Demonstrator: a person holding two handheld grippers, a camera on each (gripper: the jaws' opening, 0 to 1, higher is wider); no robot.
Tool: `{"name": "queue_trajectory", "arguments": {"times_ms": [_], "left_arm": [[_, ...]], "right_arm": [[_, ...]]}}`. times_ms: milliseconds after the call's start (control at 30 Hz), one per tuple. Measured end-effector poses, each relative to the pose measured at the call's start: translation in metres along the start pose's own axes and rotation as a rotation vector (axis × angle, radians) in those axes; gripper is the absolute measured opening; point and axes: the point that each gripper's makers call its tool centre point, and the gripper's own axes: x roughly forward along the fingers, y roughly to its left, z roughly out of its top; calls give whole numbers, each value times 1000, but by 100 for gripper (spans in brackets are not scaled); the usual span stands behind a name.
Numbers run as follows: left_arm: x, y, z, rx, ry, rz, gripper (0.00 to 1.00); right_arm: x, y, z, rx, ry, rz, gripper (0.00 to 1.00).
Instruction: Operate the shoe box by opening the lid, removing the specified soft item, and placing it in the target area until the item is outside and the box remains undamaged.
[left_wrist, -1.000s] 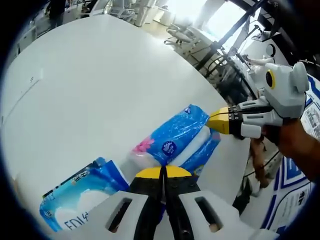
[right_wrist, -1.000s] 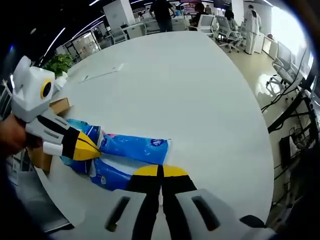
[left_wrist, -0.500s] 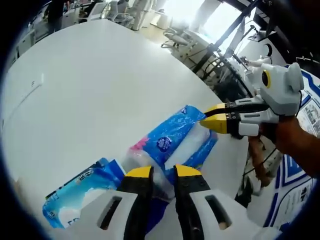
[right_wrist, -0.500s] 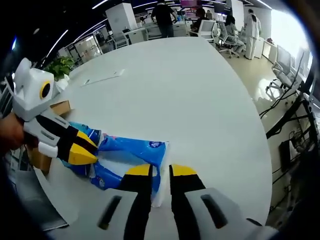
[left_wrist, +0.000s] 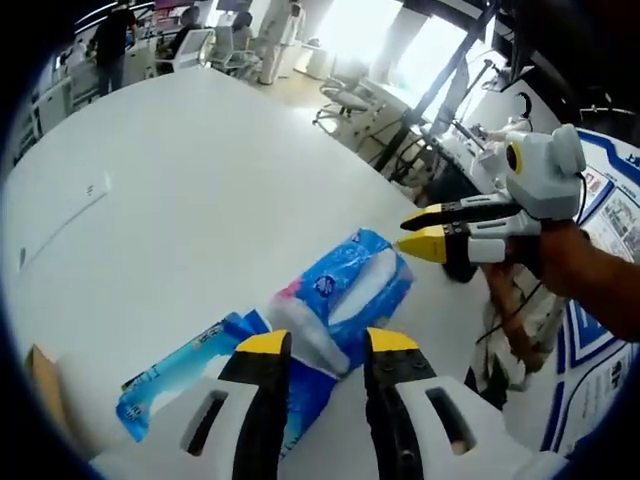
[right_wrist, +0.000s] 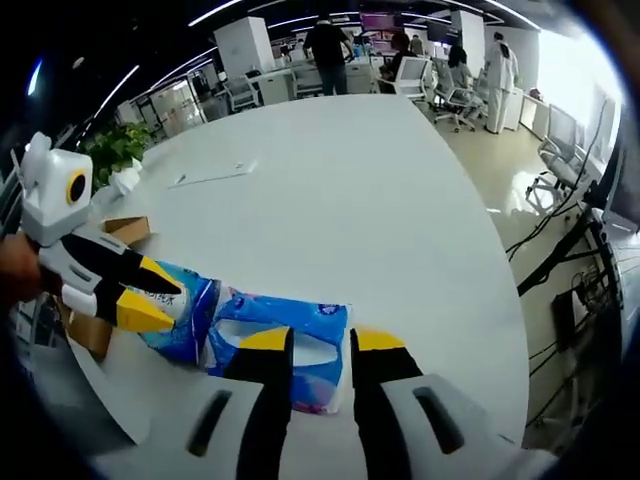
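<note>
Soft pack out of box, lying on table; job looks near done.

Blue plastic tissue pack (right_wrist: 285, 345) lies flat on round white table (right_wrist: 380, 200), just beside 2nd blue pack (right_wrist: 180, 315). Brown cardboard shoe box (right_wrist: 105, 280) sits past 2nd pack, mostly hidden, lid state unclear. Left gripper (left_wrist: 320, 345) and right gripper (right_wrist: 320, 340): jaws parted, holding nothing, at pack's ends. Left to do, prob: back away.

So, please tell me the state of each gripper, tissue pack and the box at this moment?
left gripper: open, holding nothing.
right gripper: open, holding nothing.
blue tissue pack: lying flat on the white table.
second tissue pack: lying beside it.
cardboard box: only partly visible; lid state unclear.
</note>
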Motion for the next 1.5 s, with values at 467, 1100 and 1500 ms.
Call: {"name": "queue_trajectory", "arguments": {"times_ms": [467,1100,1500], "left_arm": [[-61,15,-13,5,-58,24,26],[-147,68,-52,-63,-130,88,26],[-189,89,-84,-102,-149,120,26]], "right_arm": [[-25,58,20,-48,-38,-11,20],[-14,169,33,-147,-41,58,18],[-10,230,34,-203,-38,110,16]]}}
